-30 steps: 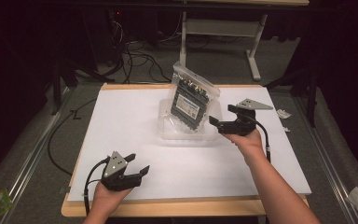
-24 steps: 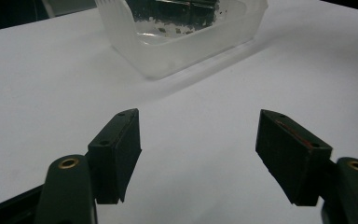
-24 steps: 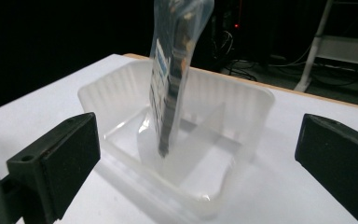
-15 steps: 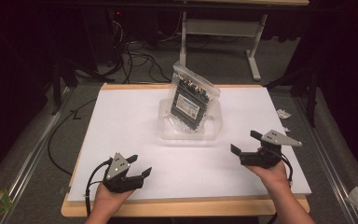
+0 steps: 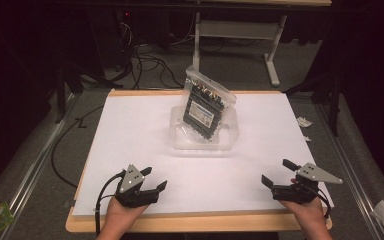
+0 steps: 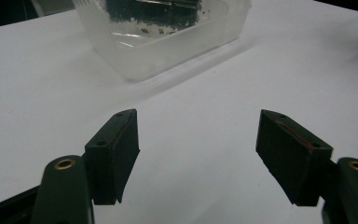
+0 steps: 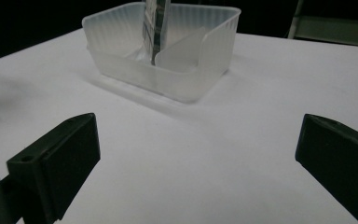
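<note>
Bag [image 5: 207, 106] of dark parts stands upright, tilted a little, in a clear plastic tub [image 5: 230, 131] at the middle of the bench [image 5: 130, 130], toward its far side. The bag is see-through with a sealed top edge, and it sticks up well above the tub's rim. In the right gripper view the tub [image 7: 205, 56] shows a ribbed wall and a cut-down corner, with the bag [image 7: 154, 28] seen edge-on inside it. In the left gripper view the tub [image 6: 177, 44] lies ahead at the top, the dark contents of the bag [image 6: 154, 11] visible through its wall.

Both grippers are well apart from the tub, low near the bench's near edge. The left gripper [image 5: 152, 179] sits at the near left, held in a hand [image 5: 122, 215]; its jaws are spread wide with only white bench surface between them, holding nothing. The right gripper [image 5: 277, 174] sits at the near right in the other hand [image 5: 307, 212], jaws likewise wide apart and empty, pointing in toward the middle. A cable [image 5: 102, 192] loops from the left gripper.

Beyond the bench are floor cables [image 5: 145, 55] and a white frame [image 5: 240, 30].
</note>
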